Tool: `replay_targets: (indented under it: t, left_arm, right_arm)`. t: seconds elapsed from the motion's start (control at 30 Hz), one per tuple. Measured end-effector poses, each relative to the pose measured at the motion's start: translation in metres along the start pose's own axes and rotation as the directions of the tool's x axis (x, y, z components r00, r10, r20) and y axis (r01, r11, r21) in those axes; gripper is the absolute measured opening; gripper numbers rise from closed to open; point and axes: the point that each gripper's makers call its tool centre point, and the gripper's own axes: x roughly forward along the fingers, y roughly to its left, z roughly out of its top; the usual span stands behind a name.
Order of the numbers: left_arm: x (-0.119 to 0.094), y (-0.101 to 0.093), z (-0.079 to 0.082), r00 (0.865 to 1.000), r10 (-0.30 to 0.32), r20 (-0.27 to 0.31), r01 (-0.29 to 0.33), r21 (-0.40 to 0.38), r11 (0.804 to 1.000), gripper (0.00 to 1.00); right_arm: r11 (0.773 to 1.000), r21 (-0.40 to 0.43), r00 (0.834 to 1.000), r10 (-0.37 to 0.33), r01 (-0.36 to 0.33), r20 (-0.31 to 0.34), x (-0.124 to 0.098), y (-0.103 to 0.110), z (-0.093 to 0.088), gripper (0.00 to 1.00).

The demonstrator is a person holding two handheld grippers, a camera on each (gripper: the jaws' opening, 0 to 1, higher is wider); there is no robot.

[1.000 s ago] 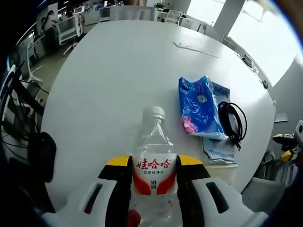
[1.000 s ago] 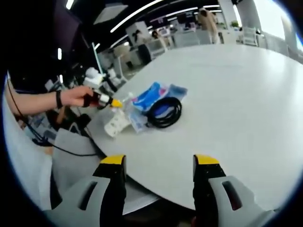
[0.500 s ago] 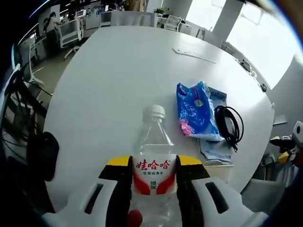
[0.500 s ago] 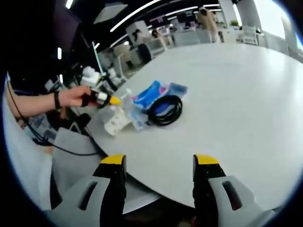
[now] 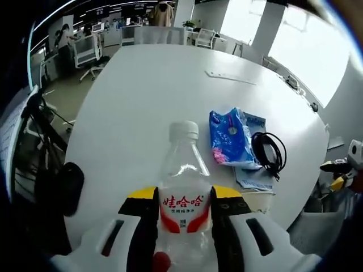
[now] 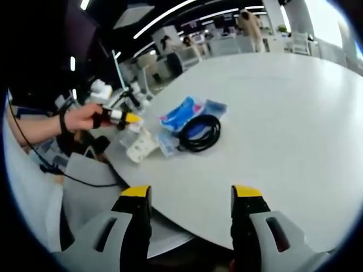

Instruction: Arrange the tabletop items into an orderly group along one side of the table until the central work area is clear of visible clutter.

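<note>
water bottle (image 5: 183, 187): base cut off by left gripper view's bottom edge, lower body hidden between jaws | label print below the large characters too small to read | flat papers (image 5: 254, 170): mostly covered by blue bag (image 5: 229, 137) and black cable (image 5: 268, 154) | white carton (image 6: 140, 147): markings blurred, unreadable
</note>
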Motion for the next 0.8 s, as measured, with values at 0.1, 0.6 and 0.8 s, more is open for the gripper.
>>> replay_targets:
  t: [0.1,0.6,0.8]
  left_arm:
    - [-0.006,0.0,0.001,1.0,0.004,0.028,-0.004,0.0,1.0,0.35]
    - [-0.036,-0.005,-0.006,0.996,0.028,0.088,-0.032,0.043,0.999,0.35]
    - [-0.046,-0.005,-0.015,0.992,0.042,0.117,-0.049,0.054,0.997,0.34]
  right_arm:
    - [1.0,-0.005,1.0,0.003,-0.003,-0.003,0.001,0.0,-0.001,0.54]
    - [0.999,-0.028,1.0,0.024,-0.023,0.001,0.003,0.004,0.003,0.54]
    - [0.998,-0.042,0.999,0.037,-0.038,-0.005,0.006,0.008,0.005,0.53]
